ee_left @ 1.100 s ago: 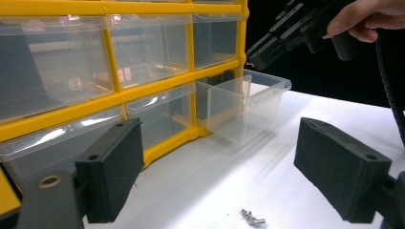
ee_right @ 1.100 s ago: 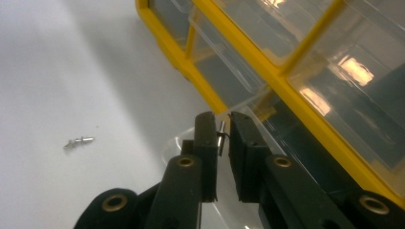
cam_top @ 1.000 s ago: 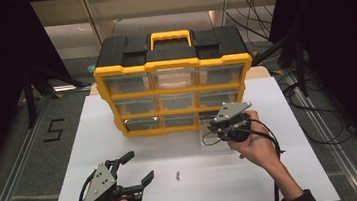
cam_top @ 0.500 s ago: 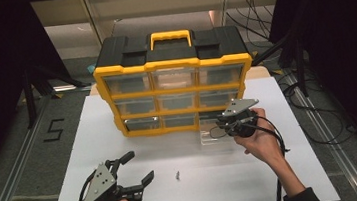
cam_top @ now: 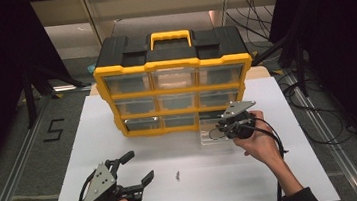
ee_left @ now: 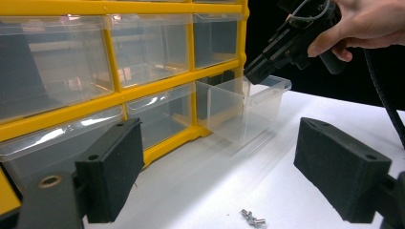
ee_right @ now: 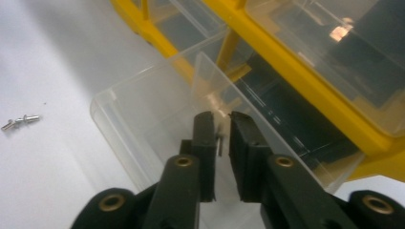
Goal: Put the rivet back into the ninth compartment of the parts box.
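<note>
High view, organizer: black-and-yellow organizer [cam_top: 173, 83] with clear drawers stands at the far middle of the white table [cam_top: 120, 137].
High view, drawer: clear drawer [cam_top: 212, 133] sits pulled out of the organizer's bottom right slot, resting on the table just in front of it.
High view, right gripper: right gripper [cam_top: 220, 130] hangs over that drawer, close to the organizer's front.
High view, left gripper: left gripper [cam_top: 138, 167] rests well in front of the organizer, jaws spread wide with nothing between them.
High view, screws: small screws [cam_top: 177, 174] lie in front of the organizer, between the two grippers.
Left gripper view, drawer: see-through [ee_left: 243, 107], with an inner divider and a lipped rim; right gripper's tip [ee_left: 255, 71] sits at its rim.
Right gripper view, jaws: a narrow gap, just opened a little; a small screw [ee_right: 219, 143] hangs between the pads above the open drawer [ee_right: 143, 119]; whether they still pinch it I cannot tell.
</note>
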